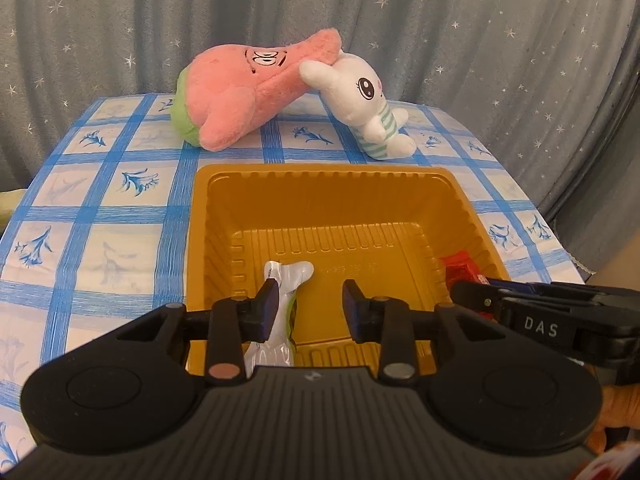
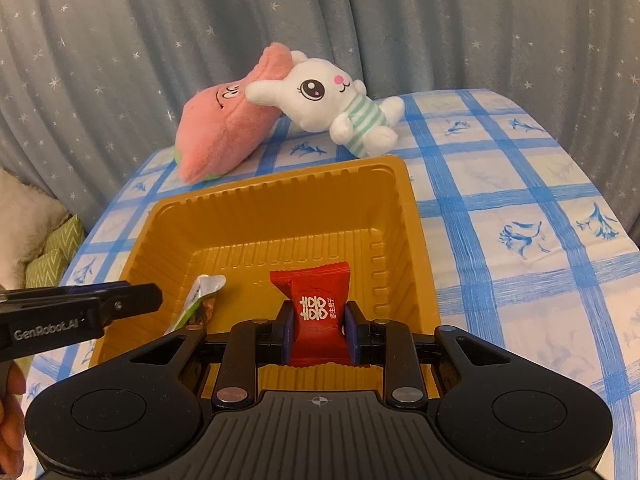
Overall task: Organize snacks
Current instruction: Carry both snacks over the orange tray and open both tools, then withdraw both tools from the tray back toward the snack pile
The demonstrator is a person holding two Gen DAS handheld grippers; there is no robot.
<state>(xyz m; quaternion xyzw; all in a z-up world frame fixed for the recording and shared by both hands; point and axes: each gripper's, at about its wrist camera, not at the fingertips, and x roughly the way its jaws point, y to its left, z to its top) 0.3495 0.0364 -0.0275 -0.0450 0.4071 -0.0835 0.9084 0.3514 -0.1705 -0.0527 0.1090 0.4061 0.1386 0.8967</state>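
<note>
While over tray, right gripper candy-clamped.

I am working in a home, likely a bedroom or playroom. My tabletop wears a blue checked cloth with flower prints, a pink plush and a white bunny lie at its far edge, star-speckled grey curtains hang behind, and cushions sit beside it.

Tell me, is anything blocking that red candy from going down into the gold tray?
Nothing visible does. The right gripper is shut on the red candy right over the gold tray, and the floor under it looks bare. The silver-green packet lies off to the left, and the open left gripper is on that side too.
</note>
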